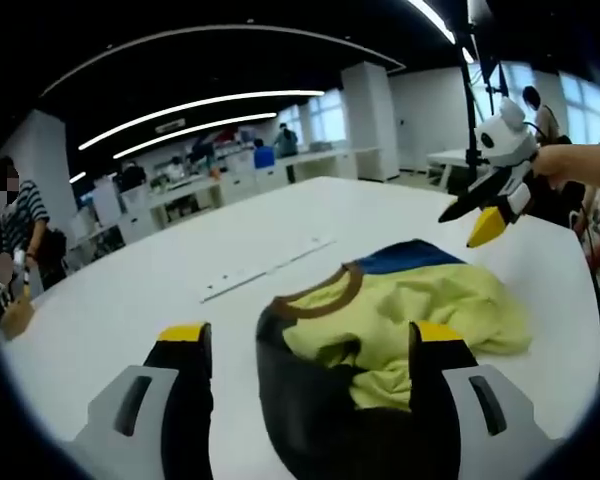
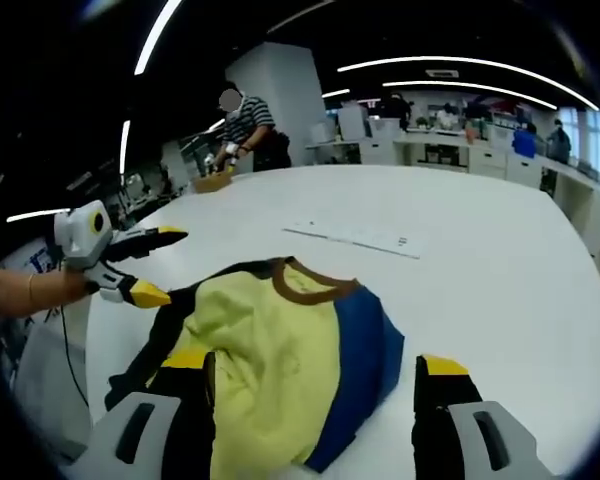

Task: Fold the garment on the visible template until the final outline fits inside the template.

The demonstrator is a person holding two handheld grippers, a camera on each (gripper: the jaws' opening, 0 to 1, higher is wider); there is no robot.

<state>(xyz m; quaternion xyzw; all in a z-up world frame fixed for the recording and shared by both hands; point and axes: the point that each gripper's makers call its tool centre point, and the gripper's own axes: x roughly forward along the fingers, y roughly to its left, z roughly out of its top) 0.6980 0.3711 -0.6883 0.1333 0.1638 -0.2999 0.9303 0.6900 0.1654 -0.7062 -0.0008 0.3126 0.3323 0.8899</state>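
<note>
A crumpled garment (image 1: 410, 300) lies on the white table (image 1: 130, 290); it is yellow with black and blue panels and a brown collar. My left gripper (image 1: 310, 338) is open just above its near black edge, holding nothing. In the right gripper view the garment (image 2: 280, 340) spreads between the wide-apart jaws of my right gripper (image 2: 313, 365), which is open. The left gripper (image 2: 165, 265) shows at the left of that view, held in a hand beside the garment's black sleeve. The right gripper (image 1: 470, 222) hovers open above the garment's far side.
A thin pale strip with small marks (image 1: 265, 270) lies flat on the table beyond the garment, also seen as the strip (image 2: 355, 238). A person in a striped shirt (image 2: 245, 125) works at the table's far edge. Desks and people fill the room behind.
</note>
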